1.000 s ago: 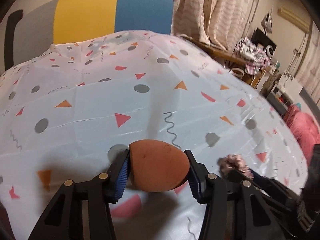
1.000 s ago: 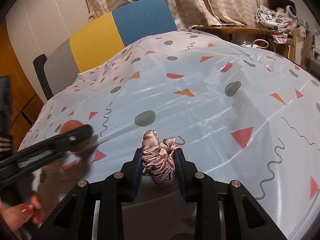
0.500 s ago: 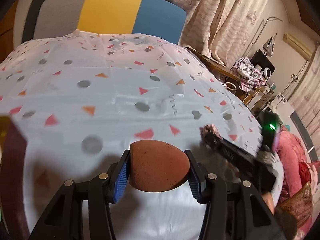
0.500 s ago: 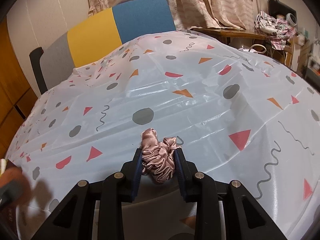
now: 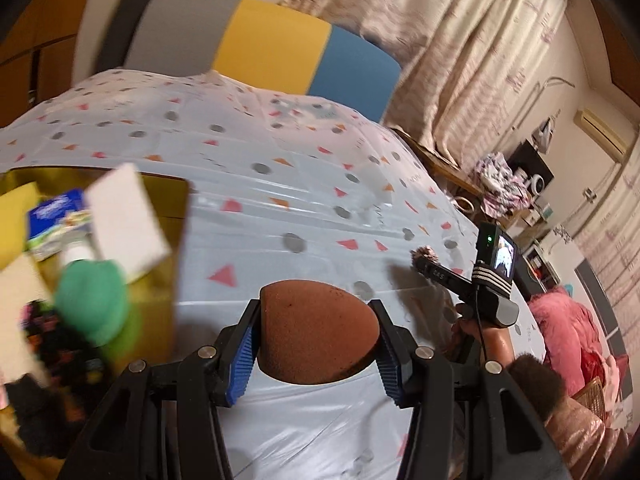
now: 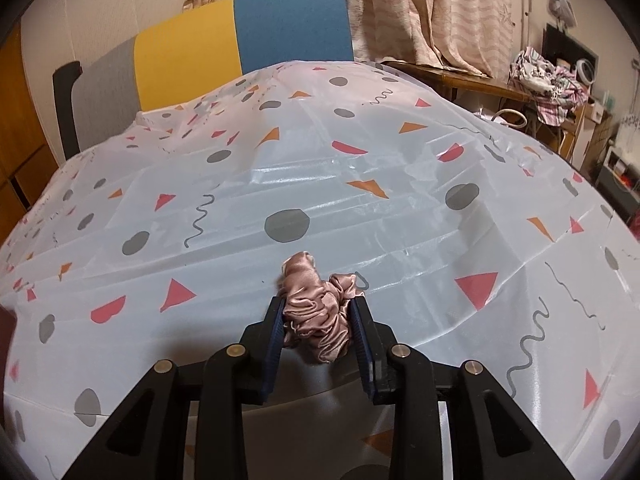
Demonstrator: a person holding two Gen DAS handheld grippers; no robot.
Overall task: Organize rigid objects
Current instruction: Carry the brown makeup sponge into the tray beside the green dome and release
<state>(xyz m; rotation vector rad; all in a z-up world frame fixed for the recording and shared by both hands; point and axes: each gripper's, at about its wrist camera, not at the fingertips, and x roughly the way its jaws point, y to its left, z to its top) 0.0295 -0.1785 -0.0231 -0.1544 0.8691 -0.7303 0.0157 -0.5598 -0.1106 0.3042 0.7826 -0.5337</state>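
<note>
At the left edge of the worktop (image 5: 320, 208), a gold box (image 5: 168, 200) already holds a green item (image 5: 92, 304), a white pad (image 5: 124, 220) and a blue packet (image 5: 56, 224), all blurred. The left gripper (image 5: 318, 340) is clamped on a brown egg-shaped sponge (image 5: 316, 332), carried in the air beside that box. The right gripper (image 6: 318, 320) squeezes a pink satin scrunchie (image 6: 316, 312) low over the patterned cloth, near the worktop's middle. The step in hand looks like delivering the sponge: bring it fully over the box's opening, lower it into a free gap beside the green item, and only then part the jaws, so the soft sponge cannot spring out or roll across the cloth.
</note>
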